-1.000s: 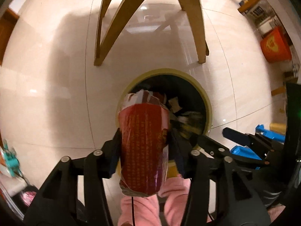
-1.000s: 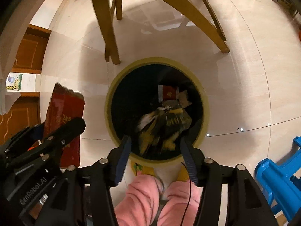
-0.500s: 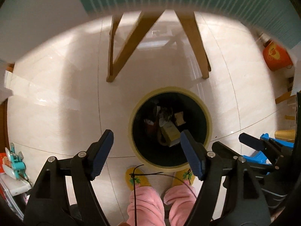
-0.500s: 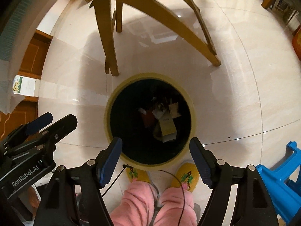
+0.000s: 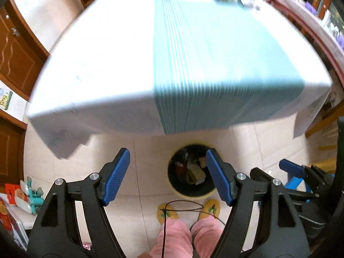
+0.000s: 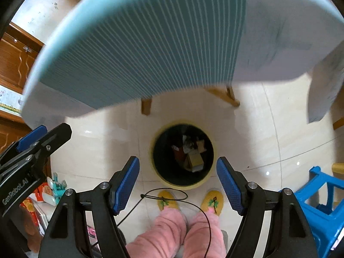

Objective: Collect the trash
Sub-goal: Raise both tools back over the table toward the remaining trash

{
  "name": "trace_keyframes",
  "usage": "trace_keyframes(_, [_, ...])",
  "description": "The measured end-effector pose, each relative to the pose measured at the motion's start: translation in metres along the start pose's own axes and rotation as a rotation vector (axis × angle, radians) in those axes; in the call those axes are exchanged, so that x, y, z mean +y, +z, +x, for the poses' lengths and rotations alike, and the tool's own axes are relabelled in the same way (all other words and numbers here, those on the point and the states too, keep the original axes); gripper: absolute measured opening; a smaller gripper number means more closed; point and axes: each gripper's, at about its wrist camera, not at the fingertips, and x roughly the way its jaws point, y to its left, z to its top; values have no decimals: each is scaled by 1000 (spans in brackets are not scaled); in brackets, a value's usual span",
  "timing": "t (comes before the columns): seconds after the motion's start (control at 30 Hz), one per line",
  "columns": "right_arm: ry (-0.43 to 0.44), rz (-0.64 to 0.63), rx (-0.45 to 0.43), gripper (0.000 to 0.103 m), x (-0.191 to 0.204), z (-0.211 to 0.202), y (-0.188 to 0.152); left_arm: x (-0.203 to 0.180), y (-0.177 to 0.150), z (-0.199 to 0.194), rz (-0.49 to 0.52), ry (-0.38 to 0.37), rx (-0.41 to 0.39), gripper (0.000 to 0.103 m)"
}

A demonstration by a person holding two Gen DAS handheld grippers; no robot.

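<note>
Standing apart and empty, the left gripper (image 5: 167, 176) and right gripper (image 6: 178, 181) frame the trash bin (image 6: 211, 175) at lower centre; a striped tablecloth (image 6: 150, 43) fills the upper frame, blue stool (image 6: 322, 206) lower right.

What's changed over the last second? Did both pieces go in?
Both tongs, left and right, let go: the red wrapper and the dark one dropped into the bin. Both have risen, open and empty; the bin looks smaller, the tablecloth fills the view. The bin stayed put.
</note>
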Motion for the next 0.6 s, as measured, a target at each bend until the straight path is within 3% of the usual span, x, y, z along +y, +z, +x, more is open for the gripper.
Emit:
trace_keyframes(0.13, [-6, -10, -61, 75, 25, -68, 18, 12, 31, -63, 5, 36, -86, 71])
trace_keyframes(0.37, [-37, -63, -214, 75, 70, -180, 49, 28, 89, -166, 22, -15, -232, 71])
trace_keyframes(0.6, [-90, -75, -361, 75, 104, -261, 85, 45, 135, -227, 54, -59, -348, 71])
